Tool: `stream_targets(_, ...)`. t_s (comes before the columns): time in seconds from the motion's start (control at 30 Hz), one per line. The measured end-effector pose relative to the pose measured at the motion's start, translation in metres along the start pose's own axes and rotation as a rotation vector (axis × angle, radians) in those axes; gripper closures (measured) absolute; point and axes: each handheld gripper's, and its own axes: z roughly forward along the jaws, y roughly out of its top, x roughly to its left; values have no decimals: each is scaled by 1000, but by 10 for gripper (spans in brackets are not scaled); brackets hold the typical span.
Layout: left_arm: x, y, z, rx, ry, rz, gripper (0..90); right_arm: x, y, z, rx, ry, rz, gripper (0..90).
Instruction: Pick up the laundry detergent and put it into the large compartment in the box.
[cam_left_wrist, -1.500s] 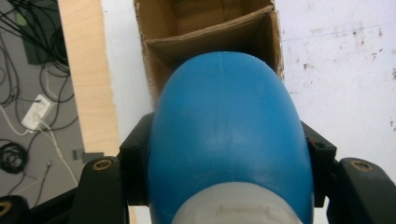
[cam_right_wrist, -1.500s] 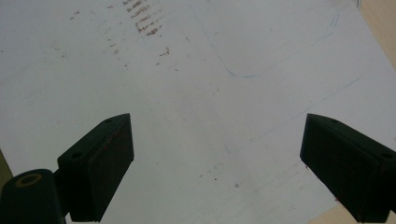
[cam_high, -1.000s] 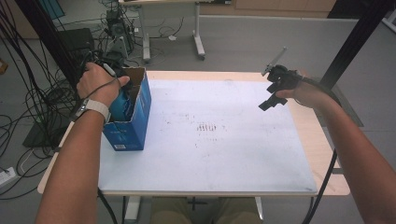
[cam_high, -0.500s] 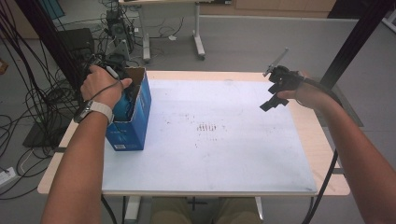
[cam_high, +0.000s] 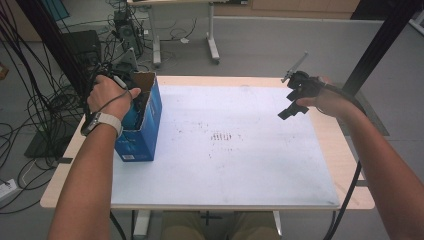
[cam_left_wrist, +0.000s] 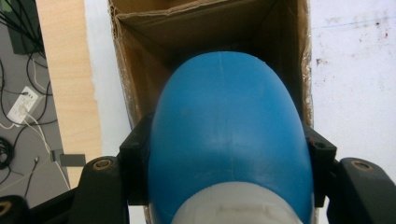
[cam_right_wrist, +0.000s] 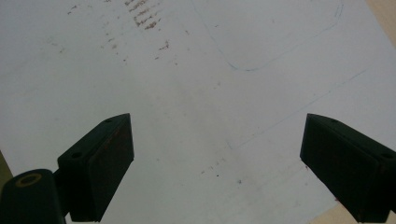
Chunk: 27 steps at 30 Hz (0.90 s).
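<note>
Even, soft daylight with faint shadows; all views slightly soft, the close blue object (cam_left_wrist: 229, 140) blurred.

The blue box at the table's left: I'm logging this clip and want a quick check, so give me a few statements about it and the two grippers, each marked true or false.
1. The left gripper is clamped on a rounded blue object. True.
2. The blue object is over the open cardboard box. True.
3. The right gripper holds a white cup. False: its jaws stand wide apart with nothing between them.
4. The box lies on its side at the table's middle. False: it stands upright, open top up, near the left edge of the white mat.
</note>
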Motion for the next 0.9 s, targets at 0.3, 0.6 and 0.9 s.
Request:
stream_targets(0.3,0,-2,9,3,-1,-10,382,-2,-3,0,1,-2,6,97)
stream_targets(0.6,2,-3,14,5,-2,-18,382,-1,-3,0,-1,0,6,98)
stream_targets(0.9,3,-6,22,7,-5,-24,382,-2,-4,1,1,0,9,98)
